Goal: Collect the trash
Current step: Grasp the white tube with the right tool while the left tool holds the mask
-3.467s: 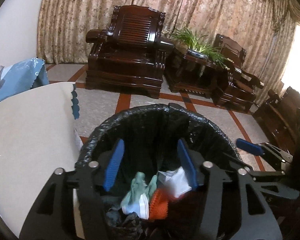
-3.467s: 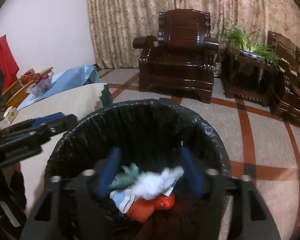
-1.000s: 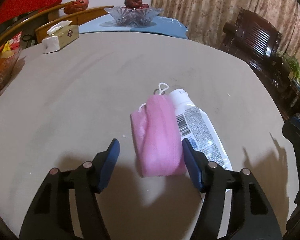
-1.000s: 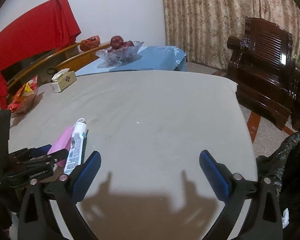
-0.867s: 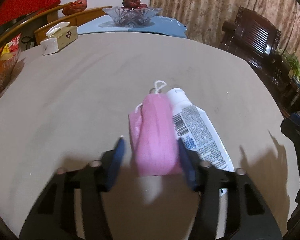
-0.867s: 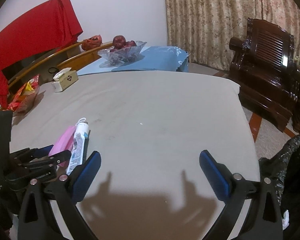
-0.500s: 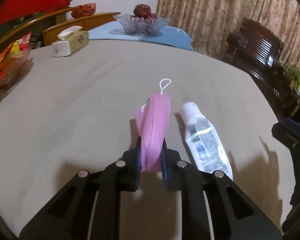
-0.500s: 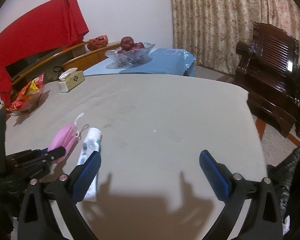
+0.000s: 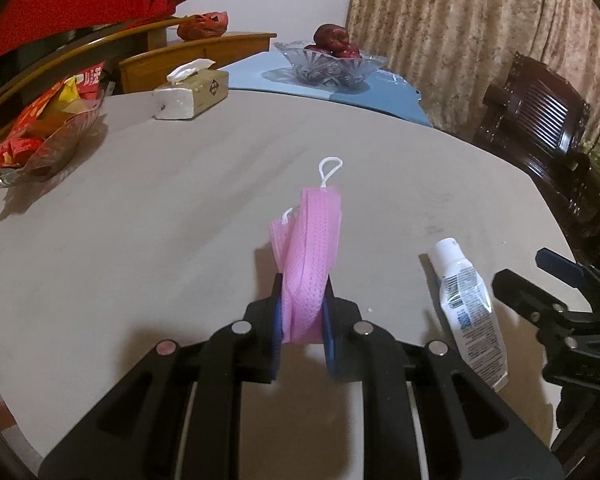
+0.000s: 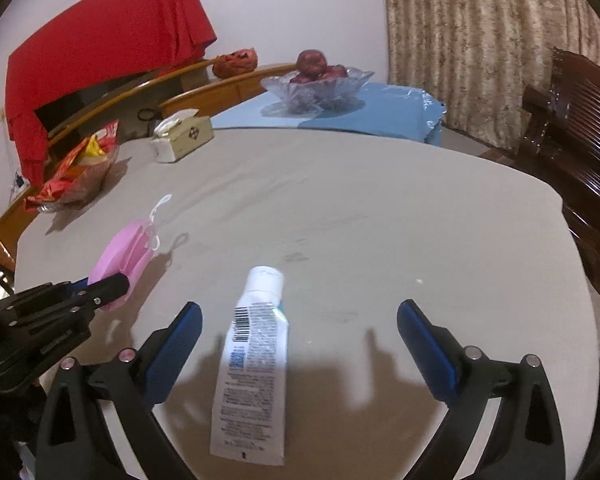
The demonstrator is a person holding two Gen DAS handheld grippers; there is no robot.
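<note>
While the left gripper pinches the pink face mask at its lower folded edge, jaws nearly together on the fabric, the mask stands lifted off the table. Judged very light, soft and floppy; ear loops dangle free and could snag. Hold looks adequate mid-fold.

The white tube lies flat on the table, cap pointing away, between the 2 fingers of the right gripper, jaws spread wide, nothing held. Tube sits closer to the left finger. Judged light, squeezable, smooth plastic, possibly slippery. Best grasped across the mid-body, not the tapered crimped end.
</note>
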